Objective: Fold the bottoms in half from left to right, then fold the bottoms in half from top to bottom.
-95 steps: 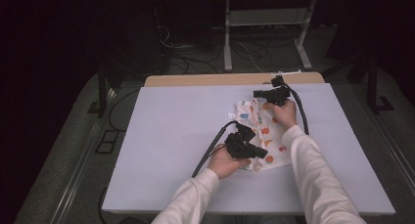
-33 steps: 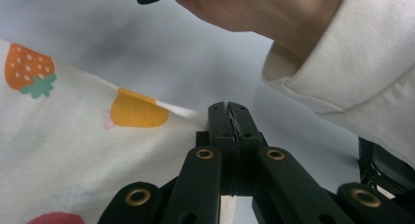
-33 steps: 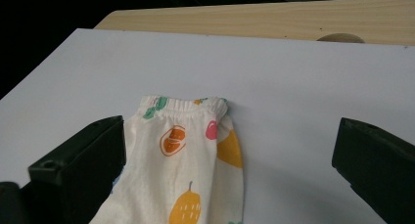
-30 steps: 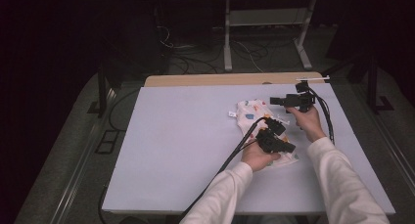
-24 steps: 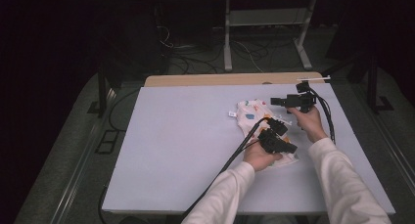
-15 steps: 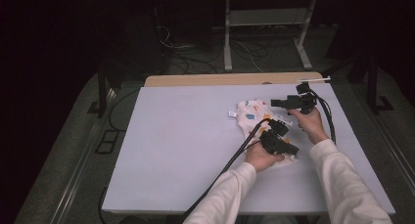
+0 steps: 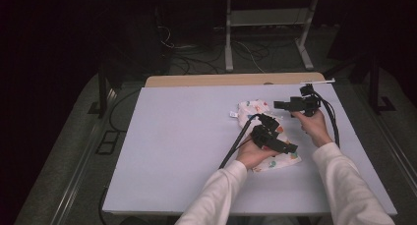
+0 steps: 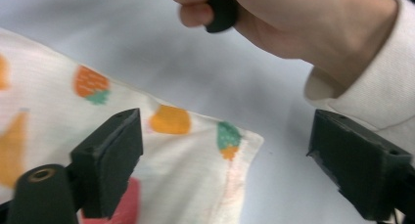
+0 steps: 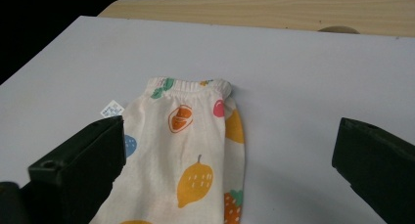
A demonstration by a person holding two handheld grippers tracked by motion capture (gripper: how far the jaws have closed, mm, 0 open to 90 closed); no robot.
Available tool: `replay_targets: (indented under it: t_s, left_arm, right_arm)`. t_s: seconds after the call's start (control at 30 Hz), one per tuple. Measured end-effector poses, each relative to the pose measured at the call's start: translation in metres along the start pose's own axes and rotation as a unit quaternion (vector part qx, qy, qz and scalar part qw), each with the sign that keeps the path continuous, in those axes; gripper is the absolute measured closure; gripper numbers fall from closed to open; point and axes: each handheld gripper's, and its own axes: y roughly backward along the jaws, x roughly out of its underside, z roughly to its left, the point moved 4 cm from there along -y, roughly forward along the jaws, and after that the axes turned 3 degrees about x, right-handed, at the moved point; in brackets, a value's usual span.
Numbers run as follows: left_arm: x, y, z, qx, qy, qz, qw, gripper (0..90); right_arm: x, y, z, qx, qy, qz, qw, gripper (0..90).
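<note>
The white table (image 7: 172,151) carries a folded pair of fruit-print baby pants (image 9: 195,150) right of centre, though in the high view the left hand (image 7: 252,154) covers a good chunk of them. The left gripper (image 8: 225,170) has just been opening its jaws, now spread wide over the fabric's corner with nothing pinched. The right gripper (image 9: 230,175) is released too, hovering by the waistband end, and the little white tag (image 9: 112,108) is too small to read.

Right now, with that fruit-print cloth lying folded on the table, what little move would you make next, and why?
Probably lift the left tongs clear. Their jaws have just been opening and stand wide above the cloth's corner, pressing nothing. The cloth lies flat and folded, and the right tongs hang open above it, so this fold looks finished.
</note>
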Motion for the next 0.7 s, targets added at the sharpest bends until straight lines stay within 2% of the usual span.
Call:
replay_targets:
  t_s: [0.13,0.33,0.5,0.7]
  left_arm:
    - [-0.001,0.008,0.002,-0.015,-0.016,-0.007,0.9997,0.0]
    - [-0.001,0.019,0.010,-0.037,-0.026,-0.013,0.9989,0.0]
    - [-0.004,0.027,0.017,-0.040,-0.022,-0.030,0.9985,0.0]
    - [-0.007,0.037,0.027,-0.050,-0.026,-0.037,0.9977,0.0]
  right_arm:
    - [0.000,0.001,0.005,-0.004,0.005,-0.002,1.0000,0.0]
    - [0.003,0.001,0.010,-0.007,0.014,-0.001,0.9999,0.0]
    - [0.004,0.001,0.011,-0.010,0.015,-0.002,0.9998,0.0]
    - [0.004,0.003,0.011,-0.012,0.017,-0.003,0.9998,0.0]
